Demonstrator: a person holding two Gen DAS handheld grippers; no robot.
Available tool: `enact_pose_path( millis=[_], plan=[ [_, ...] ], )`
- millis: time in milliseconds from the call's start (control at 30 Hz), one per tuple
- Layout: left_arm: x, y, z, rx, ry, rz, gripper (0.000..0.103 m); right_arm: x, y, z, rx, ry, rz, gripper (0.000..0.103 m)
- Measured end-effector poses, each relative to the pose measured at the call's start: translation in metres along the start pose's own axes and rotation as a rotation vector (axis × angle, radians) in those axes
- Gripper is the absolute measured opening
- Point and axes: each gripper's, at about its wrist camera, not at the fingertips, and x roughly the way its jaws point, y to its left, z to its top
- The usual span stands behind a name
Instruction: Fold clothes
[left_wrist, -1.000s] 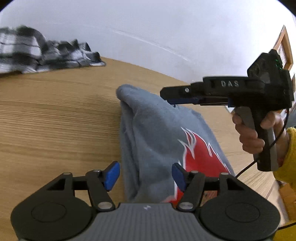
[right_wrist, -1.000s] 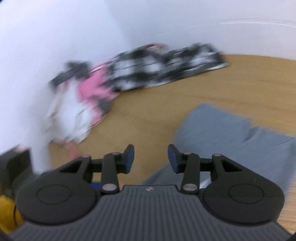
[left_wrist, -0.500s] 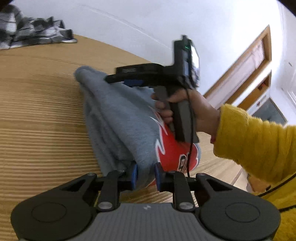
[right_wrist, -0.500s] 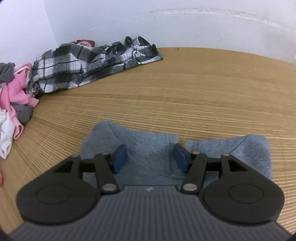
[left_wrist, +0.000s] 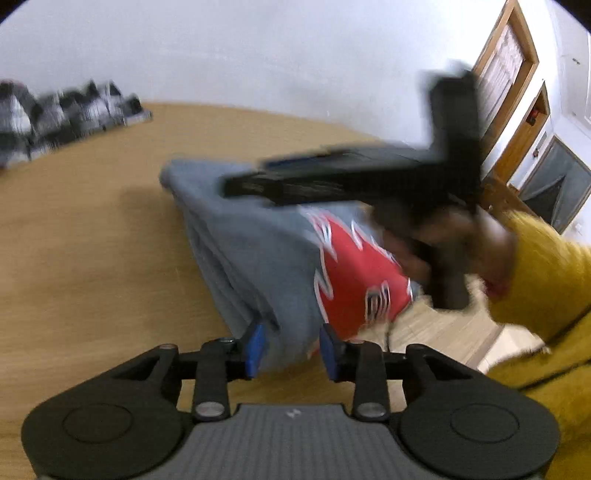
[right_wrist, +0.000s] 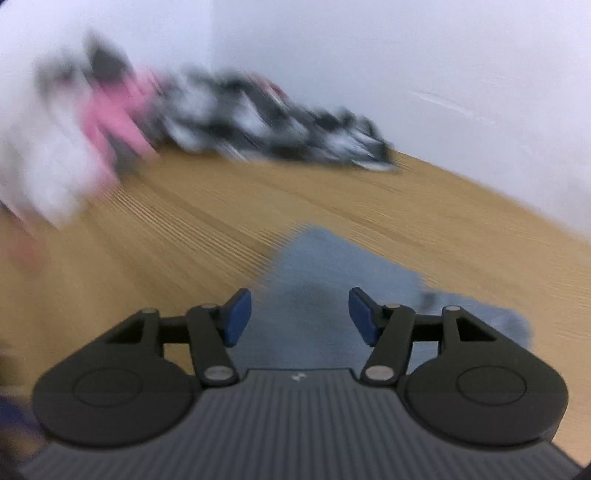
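Lettering on grey sweatshirt's (left_wrist: 266, 258) red print (left_wrist: 362, 280) blurs, unreadable.

A plain white wall (left_wrist: 258, 55) rises behind the light wooden table (left_wrist: 92, 240), meeting a second white wall at a corner (right_wrist: 212, 37) on the table's far side, and wooden door frames (left_wrist: 517, 74) stand to the right of the table.

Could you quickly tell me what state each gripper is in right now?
Left gripper: just opening, grey sweatshirt between its fingers; grip cannot be told.
Right gripper: open, holding nothing, above the sweatshirt.
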Motion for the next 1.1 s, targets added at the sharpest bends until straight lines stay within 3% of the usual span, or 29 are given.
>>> enact_pose_path(
  millis=[67,200,333,400,467,567,633,700,833,1000,1100],
  plan=[
    [-0.009,-0.002,0.011,0.02,-0.056,0.021,0.038,-0.035,-0.014,-0.005,0.061,-0.041,-0.005,0.061],
    [0.004,-0.016,0.038,0.088,-0.135,0.052,0.044,-0.084,-0.05,-0.04,0.206,-0.067,-0.149,0.061],
    [0.055,-0.033,0.038,0.16,-0.002,0.078,0.045,-0.095,-0.07,-0.075,0.305,0.051,-0.251,0.062],
    [0.077,-0.044,0.02,0.205,0.076,0.145,0.045,-0.095,-0.079,-0.086,0.324,0.117,-0.236,0.061],
    [0.074,-0.053,0.008,0.225,0.057,0.207,0.047,-0.103,-0.085,-0.085,0.332,0.14,-0.184,0.061],
    [0.05,-0.054,0.003,0.146,0.065,0.236,0.054,-0.126,-0.09,-0.082,0.24,0.141,-0.165,0.061],
    [0.036,-0.055,-0.004,0.119,0.07,0.258,0.065,-0.146,-0.103,-0.091,0.205,0.158,-0.143,0.065],
    [0.033,-0.06,-0.012,0.127,0.083,0.3,0.071,-0.158,-0.116,-0.101,0.184,0.189,-0.096,0.079],
    [0.06,-0.062,-0.026,0.097,0.141,0.34,0.071,-0.153,-0.132,-0.128,0.19,0.288,0.053,0.078],
    [0.106,-0.054,-0.021,0.062,0.208,0.398,0.066,-0.124,-0.122,-0.133,0.178,0.275,0.054,0.078],
    [0.113,-0.052,-0.014,0.115,0.23,0.388,0.066,-0.108,-0.126,-0.129,0.244,0.258,0.039,0.078]
  ],
)
